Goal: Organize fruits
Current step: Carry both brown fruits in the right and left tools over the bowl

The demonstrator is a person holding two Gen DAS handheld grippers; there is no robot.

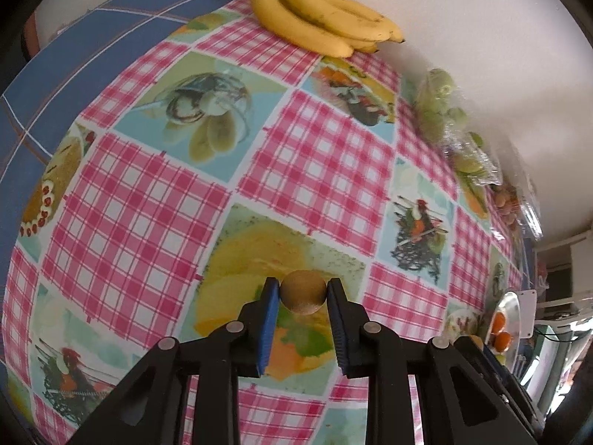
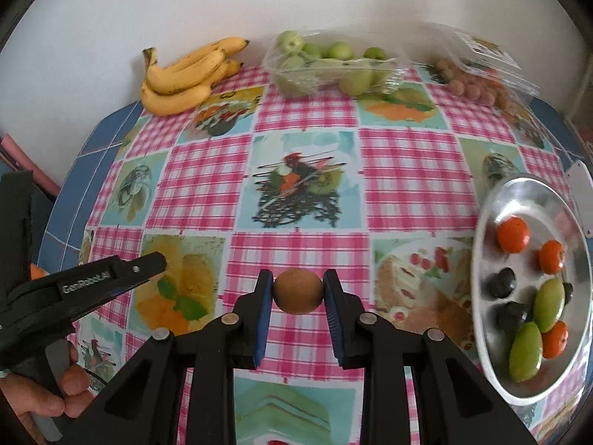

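place: home dining area | surface: table (image 2: 415, 170) with pink-checked, food-print oilcloth over a blue cloth | contents: bananas (image 2: 185, 74), green fruit in a clear bag (image 2: 326, 66), metal dish (image 2: 526, 200) of mixed fruit | backdrop: plain white wall (image 2: 259, 0) just behind the table

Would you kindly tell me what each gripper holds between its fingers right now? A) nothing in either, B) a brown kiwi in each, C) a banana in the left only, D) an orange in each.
B: the left gripper pinches one brown kiwi, and the right gripper pinches another kiwi.
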